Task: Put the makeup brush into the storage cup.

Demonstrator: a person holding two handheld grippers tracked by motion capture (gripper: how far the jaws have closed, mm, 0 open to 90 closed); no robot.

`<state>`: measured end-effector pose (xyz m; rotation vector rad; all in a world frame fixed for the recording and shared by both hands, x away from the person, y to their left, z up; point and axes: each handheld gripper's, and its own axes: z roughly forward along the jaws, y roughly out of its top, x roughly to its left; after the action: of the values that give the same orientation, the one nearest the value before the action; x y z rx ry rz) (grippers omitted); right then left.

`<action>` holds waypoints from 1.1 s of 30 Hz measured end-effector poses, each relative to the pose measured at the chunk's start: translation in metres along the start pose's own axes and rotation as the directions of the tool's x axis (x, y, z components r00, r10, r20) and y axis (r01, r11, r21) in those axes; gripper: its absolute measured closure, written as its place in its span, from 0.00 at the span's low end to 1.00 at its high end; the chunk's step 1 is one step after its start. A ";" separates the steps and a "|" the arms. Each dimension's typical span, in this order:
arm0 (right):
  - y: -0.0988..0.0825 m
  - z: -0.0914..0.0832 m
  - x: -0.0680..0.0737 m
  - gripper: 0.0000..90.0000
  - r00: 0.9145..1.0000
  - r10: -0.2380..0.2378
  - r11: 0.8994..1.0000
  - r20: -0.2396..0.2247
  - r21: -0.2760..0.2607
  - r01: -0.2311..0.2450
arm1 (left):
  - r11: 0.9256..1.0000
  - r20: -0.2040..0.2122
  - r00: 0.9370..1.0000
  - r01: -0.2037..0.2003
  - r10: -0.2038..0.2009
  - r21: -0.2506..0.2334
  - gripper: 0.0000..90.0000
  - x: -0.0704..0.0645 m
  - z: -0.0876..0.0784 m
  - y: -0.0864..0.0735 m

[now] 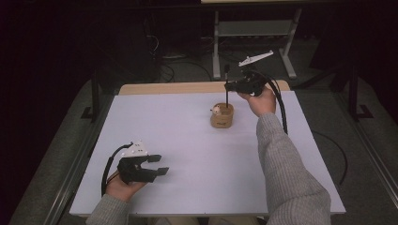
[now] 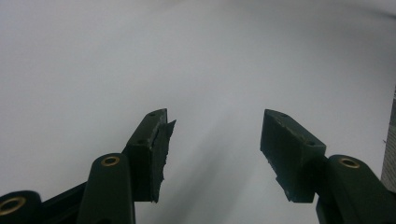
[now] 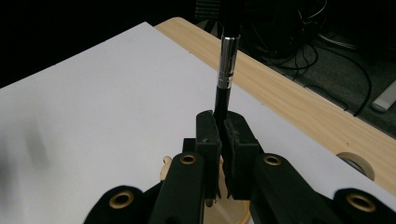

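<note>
A slim black brush (image 1: 227, 86) with a silver ferrule (image 3: 228, 60) stands upright, its lower end inside a small wooden holder (image 1: 222, 117) at the far middle of the white table. My right gripper (image 1: 230, 87) is shut on the brush's handle above the holder; in the right gripper view its pads (image 3: 223, 140) pinch the black shaft, with the holder's rim (image 3: 233, 211) just below. A small pale item (image 1: 216, 110) also sits in the holder. My left gripper (image 1: 160, 164) rests at the near left of the table, open, with nothing between its fingers (image 2: 215, 149).
The white table top (image 1: 187, 150) has a bare wooden strip (image 1: 178, 87) along its far edge. Beyond it are a metal stand (image 1: 253, 37) and cables (image 1: 183, 65) on the floor. A black cable (image 1: 280, 105) trails from my right gripper.
</note>
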<state>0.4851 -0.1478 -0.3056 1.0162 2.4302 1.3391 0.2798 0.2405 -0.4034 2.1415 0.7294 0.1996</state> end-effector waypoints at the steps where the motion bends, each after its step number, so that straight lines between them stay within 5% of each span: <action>1: 0.000 0.000 0.000 0.94 1.000 -0.001 1.000 0.000 0.000 0.001 | 1.000 0.001 1.000 0.001 -0.001 -0.001 0.46 0.000 0.000 0.000; 33: -0.014 0.014 -0.006 0.94 0.999 0.036 0.999 0.014 0.008 -0.036 | 1.000 0.003 1.000 0.004 -0.004 0.003 0.46 0.001 0.001 0.000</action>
<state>0.4895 -0.1470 -0.3261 1.0722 2.4209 1.3293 0.2803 0.2407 -0.4041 2.1431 0.7326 0.1936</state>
